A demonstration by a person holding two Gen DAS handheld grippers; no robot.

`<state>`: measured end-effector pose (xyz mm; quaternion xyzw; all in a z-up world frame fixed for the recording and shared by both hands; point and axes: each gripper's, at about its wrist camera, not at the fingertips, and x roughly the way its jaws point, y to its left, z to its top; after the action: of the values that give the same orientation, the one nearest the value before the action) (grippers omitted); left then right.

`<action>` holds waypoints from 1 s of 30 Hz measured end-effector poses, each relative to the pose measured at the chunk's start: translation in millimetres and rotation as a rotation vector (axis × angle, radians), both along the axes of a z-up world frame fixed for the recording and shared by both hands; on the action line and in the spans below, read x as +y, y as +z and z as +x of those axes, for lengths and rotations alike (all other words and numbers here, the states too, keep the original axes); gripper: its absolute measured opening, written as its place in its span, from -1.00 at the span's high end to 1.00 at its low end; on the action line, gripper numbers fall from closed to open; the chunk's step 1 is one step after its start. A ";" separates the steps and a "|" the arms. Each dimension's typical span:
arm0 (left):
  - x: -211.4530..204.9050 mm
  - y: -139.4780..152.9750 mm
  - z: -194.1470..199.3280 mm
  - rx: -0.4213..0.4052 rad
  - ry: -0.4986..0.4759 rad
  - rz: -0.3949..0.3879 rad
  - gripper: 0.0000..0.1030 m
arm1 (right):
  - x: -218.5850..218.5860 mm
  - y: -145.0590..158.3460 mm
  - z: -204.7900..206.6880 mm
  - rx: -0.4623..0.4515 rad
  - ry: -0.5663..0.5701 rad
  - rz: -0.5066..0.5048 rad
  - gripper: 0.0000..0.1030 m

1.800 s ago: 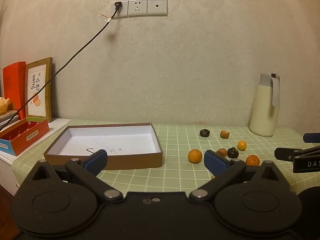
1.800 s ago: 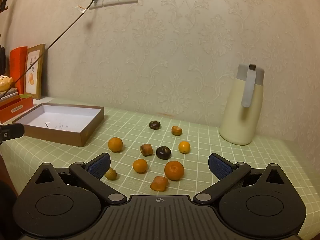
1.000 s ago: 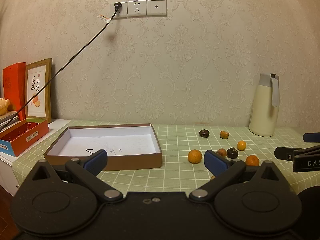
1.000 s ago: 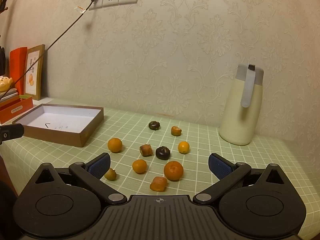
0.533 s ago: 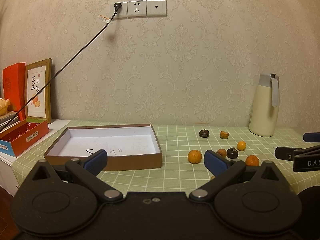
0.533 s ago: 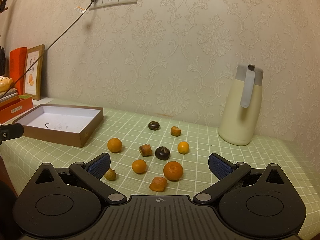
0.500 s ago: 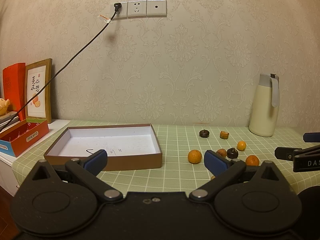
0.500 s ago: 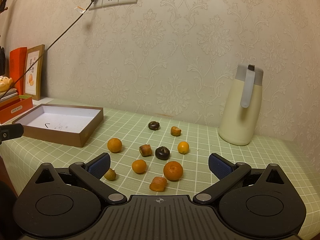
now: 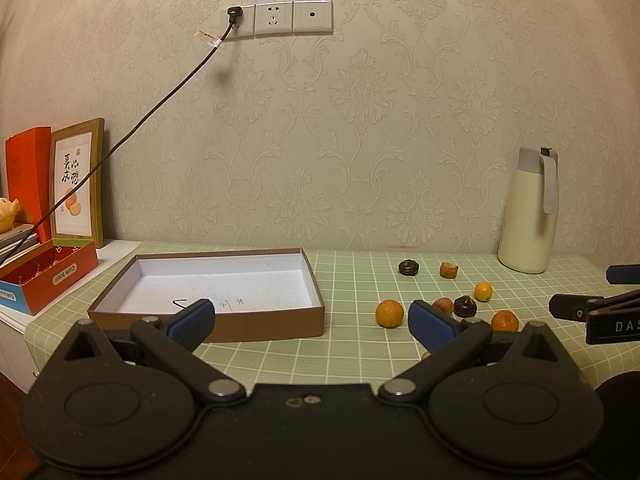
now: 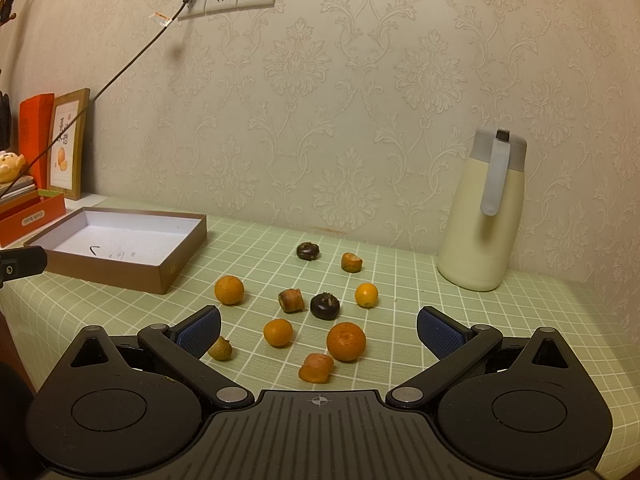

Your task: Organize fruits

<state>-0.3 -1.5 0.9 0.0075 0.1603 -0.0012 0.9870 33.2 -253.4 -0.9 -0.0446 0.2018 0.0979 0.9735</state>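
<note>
Here the left gripper point(image 9: 310, 316) hangs above the near edge of the table point(image 9: 360, 360) with its jaws apart and nothing between them, facing a shallow brown box point(image 9: 208, 326) whose white floor carries only a few pen marks and no fruit. The right gripper point(image 10: 318, 330) also has its jaws spread wide and empty, hovering just in front of the loose fruit on the green checked cloth. Nearest to it lie a carrot-like orange piece point(image 10: 316, 367), a large orange point(image 10: 346, 341), a smaller orange point(image 10: 278, 332) and a pale brownish fruit point(image 10: 220, 349) that sits just beside the left blue pad. Farther back are another orange point(image 10: 229, 289) near the corner of the box, a brown stub point(image 10: 291, 300) touching or almost touching a dark round fruit point(image 10: 325, 306), a small yellow-orange fruit point(image 10: 366, 295), then a second dark fruit point(image 10: 307, 250) and a second orange stub point(image 10: 351, 262) close to the wall. A cream jug point(image 10: 482, 216) with a grey lid and handle stands upright at the right, well apart from the fruit. At the far left an open red box point(image 9: 48, 272) holds what looks like crinkled paper, with a framed picture point(image 9: 76, 184) propped behind it.
</note>
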 end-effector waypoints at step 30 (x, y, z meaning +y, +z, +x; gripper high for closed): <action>-0.2 -0.4 0.1 0.000 0.000 0.003 -0.89 | 2.5 -1.0 0.0 0.001 0.000 -0.001 -1.00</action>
<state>-0.3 -1.7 0.5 0.0091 0.1601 -0.0008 0.9871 33.2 -250.9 -1.9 -0.0453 0.2023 0.0977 0.9734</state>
